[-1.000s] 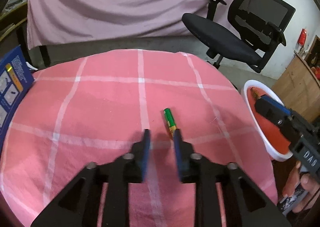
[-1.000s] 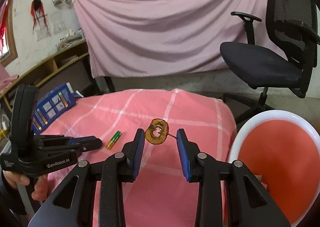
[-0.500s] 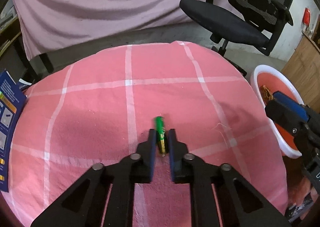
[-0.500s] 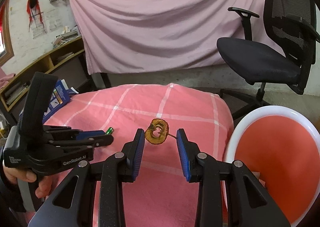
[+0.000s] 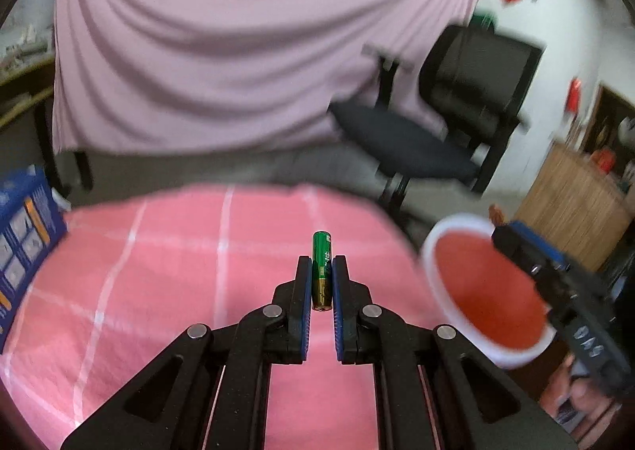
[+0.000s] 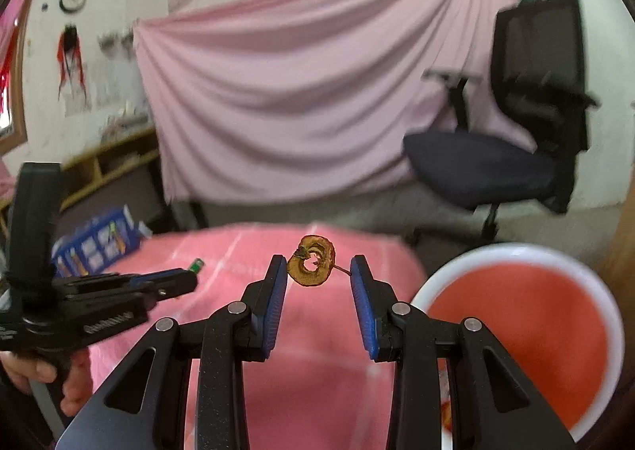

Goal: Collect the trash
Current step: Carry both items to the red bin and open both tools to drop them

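Observation:
My left gripper [image 5: 321,265] is shut on a green and gold battery [image 5: 320,269] and holds it above the pink checked tablecloth [image 5: 158,283]. The left gripper also shows in the right wrist view [image 6: 186,277] with the battery tip [image 6: 196,264]. A brown dried fruit ring [image 6: 312,266] hangs between the fingers of my right gripper [image 6: 318,265]; a thin stem touches the right finger, the jaws stand apart. The right gripper shows in the left wrist view [image 5: 512,231]. A red basin with a white rim [image 6: 516,335] stands right of the table, also in the left wrist view [image 5: 484,291].
A blue box [image 5: 22,227] lies at the table's left edge. A black office chair [image 5: 436,132] stands behind the table on the right. A pink curtain [image 5: 238,53] hangs at the back. A wooden cabinet [image 5: 575,207] is at the far right.
My left gripper closed on the battery and lifted it off the cloth, tilting up. The right gripper kept the fruit ring between its fingers and also rose.

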`<state>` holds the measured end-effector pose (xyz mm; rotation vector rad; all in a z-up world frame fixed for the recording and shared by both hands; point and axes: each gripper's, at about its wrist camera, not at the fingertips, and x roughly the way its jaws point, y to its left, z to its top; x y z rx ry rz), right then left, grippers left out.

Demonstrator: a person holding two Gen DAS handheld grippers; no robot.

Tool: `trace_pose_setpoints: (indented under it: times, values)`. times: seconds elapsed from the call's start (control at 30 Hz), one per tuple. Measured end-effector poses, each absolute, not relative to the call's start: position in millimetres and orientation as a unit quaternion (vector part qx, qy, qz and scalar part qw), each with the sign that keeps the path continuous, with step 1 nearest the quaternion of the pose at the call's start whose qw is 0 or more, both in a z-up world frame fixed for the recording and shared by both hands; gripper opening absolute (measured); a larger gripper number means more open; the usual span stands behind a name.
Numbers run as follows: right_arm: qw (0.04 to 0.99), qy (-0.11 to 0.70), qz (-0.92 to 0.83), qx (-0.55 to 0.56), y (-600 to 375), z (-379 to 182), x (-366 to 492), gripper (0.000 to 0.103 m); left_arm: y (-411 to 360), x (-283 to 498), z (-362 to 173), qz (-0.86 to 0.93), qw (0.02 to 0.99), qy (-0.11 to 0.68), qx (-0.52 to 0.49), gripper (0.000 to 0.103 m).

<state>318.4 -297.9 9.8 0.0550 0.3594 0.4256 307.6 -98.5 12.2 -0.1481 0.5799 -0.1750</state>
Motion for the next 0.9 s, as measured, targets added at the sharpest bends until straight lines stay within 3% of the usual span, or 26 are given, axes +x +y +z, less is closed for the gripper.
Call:
trace_pose_setpoints:
  times: [0.17,0.37,0.63,0.9]
  values:
    - [0.981,0.083,0.171,0.042,-326.5,33.4,293.9,0.031,-128.4,284.1,50.3,-0.112,0.974,0.190,-0.049,0.007]
    - [0.989,0.032,0.132,0.064,-356.1,43.8,277.5,0.031,-165.7,275.0,73.5,-0.164,0.976,0.140,-0.028,0.007]
    - [0.992,0.035,0.085,0.086,-389.6,43.0,273.9,0.031,-216.3,279.1,75.7,-0.213,0.968,0.129,0.009,0.007]
    - [0.990,0.089,0.045,0.101,-412.1,32.4,285.4,0.031,-245.8,296.5,59.8,-0.226,0.958,0.174,0.020,0.007]
